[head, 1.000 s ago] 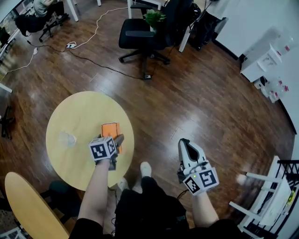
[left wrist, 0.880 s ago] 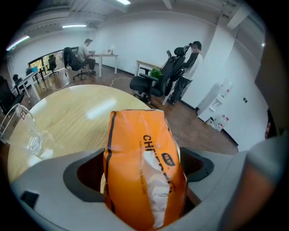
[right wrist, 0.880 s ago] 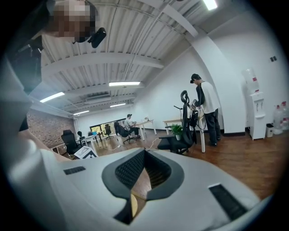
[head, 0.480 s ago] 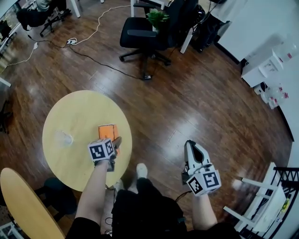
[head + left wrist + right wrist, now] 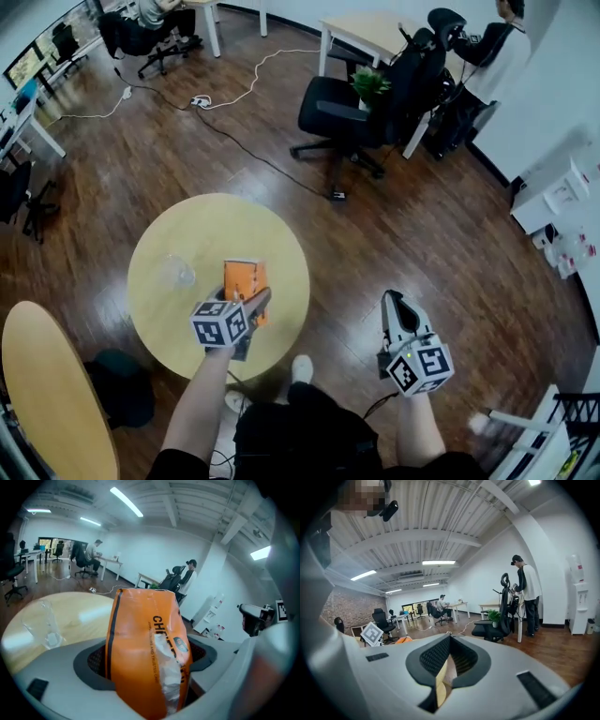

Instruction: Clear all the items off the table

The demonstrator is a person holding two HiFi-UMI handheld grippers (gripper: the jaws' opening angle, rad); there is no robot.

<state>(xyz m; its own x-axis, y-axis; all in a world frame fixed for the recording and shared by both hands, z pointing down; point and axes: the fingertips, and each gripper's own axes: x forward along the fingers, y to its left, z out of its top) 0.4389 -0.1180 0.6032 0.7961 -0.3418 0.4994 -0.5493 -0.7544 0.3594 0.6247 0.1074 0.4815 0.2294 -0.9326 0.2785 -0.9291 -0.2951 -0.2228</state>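
An orange snack pouch (image 5: 146, 652) stands upright in the left gripper (image 5: 255, 304) over the near edge of the round table (image 5: 208, 230). The gripper's jaws have just been closing and now pinch the pouch from both sides. Its bottom is hidden behind the gripper body, so no view shows whether it has cleared the tabletop. On the same table, left of the pouch and well apart from it, sits 1 clear plastic cup (image 5: 176, 272), untouched. The right gripper (image 5: 395, 306) hangs off the table's right side, above the wooden floor, its jaws pressed together on nothing. Judged from this, the pickup of the first of 2 items is in hand, with the cup left for later. The next move appears to call for a firm hold on the soft, crinkly pouch, which could slip or buckle. The pouch then has to be lifted straight up and carried out past the table's rim to a drop-off spot that none of the views shows. The free right gripper would have to spread its jaws before reaching across the table for the cup.
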